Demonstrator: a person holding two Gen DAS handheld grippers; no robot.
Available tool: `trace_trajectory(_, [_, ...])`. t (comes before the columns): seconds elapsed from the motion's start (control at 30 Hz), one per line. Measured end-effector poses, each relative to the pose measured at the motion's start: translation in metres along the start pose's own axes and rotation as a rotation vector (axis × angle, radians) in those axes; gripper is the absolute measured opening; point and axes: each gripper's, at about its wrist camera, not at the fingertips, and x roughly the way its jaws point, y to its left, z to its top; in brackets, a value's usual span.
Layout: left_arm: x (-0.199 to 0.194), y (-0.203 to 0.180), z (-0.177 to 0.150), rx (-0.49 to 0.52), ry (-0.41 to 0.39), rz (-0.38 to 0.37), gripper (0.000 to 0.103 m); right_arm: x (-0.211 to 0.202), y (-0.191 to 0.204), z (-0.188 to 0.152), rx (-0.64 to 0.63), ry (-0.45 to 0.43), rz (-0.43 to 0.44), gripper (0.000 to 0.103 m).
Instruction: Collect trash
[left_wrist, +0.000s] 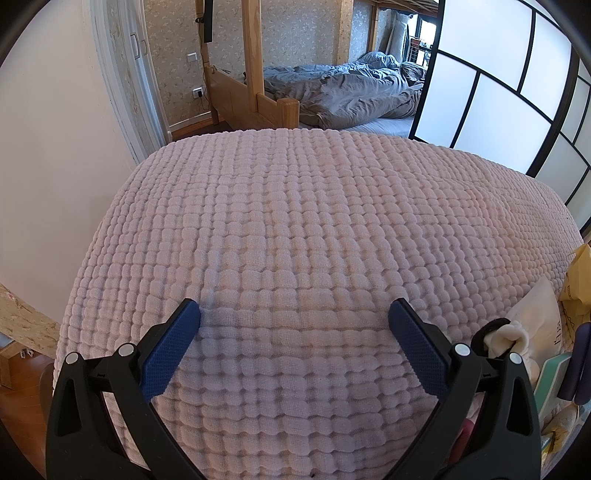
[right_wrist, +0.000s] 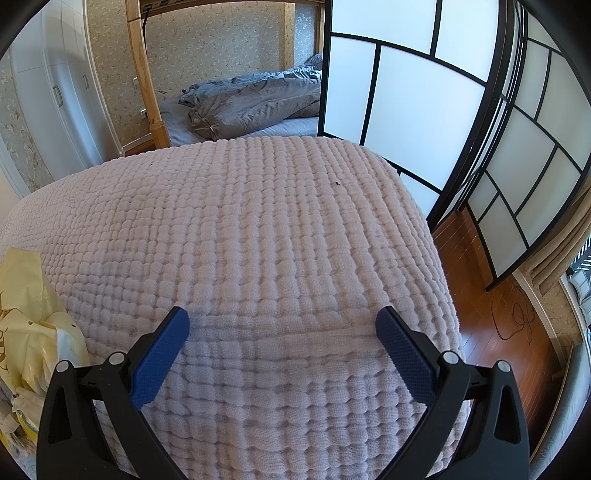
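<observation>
You held both tools over the pink quilted bedspread (left_wrist: 295, 221), and neither had anything in it: your left gripper (left_wrist: 294, 314) stood with its jaws spread wide, only cloth showing between the blue pads (left_wrist: 170, 354), and your right gripper (right_wrist: 282, 321) was just as far apart and just as bare. The trash itself sat off to the side, between your two hands rather than ahead of either one; it crowded the right edge of the left wrist view, where a crumpled white wad (left_wrist: 506, 339) lay just beside your left tool's outer finger with a white bag (left_wrist: 535, 314) behind it, and it showed again at the left edge of the right wrist view as a yellow plastic bag (right_wrist: 26, 306) slumped on the bedspread. What else was in that heap I could not make out, since it was cut off by the lens edge. By my reading you were at the very start, with nothing gathered yet and the step in hand being to pick a first piece. The next move would have called for you to turn one tool toward the pile, likely the left toward the white wad since it was nearest, bring the spread jaws around it, and close gently so the soft stuff did not slip, taking care not to pinch the bedspread along with it
</observation>
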Motion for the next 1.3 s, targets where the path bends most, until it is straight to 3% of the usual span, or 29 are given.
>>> trace_trajectory(0.63, [0.000, 0.000, 0.000, 0.005, 0.000, -0.002, 0.102, 0.002, 0.001, 0.000, -0.010, 0.005, 0.003, 0.099])
trace_trajectory(0.7, [0.001, 0.002, 0.003, 0.033, 0.022, -0.021, 0.102, -0.001, 0.001, 0.001, 0.008, 0.012, -0.043, 0.099])
trace_trajectory(0.77, [-0.003, 0.011, 0.010, 0.008, 0.035, -0.015, 0.102, -0.016, 0.002, 0.001, 0.018, -0.032, -0.098, 0.099])
trace_trajectory(0.87, [-0.025, 0.031, 0.013, -0.055, -0.040, -0.037, 0.102, -0.056, 0.007, 0.004, 0.011, -0.127, -0.092, 0.099])
trace_trajectory(0.97, [-0.049, 0.043, 0.012, -0.078, -0.080, -0.043, 0.102, -0.108, 0.015, -0.011, 0.001, -0.195, -0.041, 0.099])
trace_trajectory(1.13, [-0.091, 0.020, -0.013, 0.013, -0.125, -0.064, 0.102, -0.162, 0.042, -0.071, -0.018, -0.187, 0.018, 0.099])
trace_trajectory(1.3, [-0.096, -0.017, -0.041, 0.103, -0.107, -0.101, 0.102, -0.147, 0.069, -0.116, 0.092, -0.071, 0.087, 0.099])
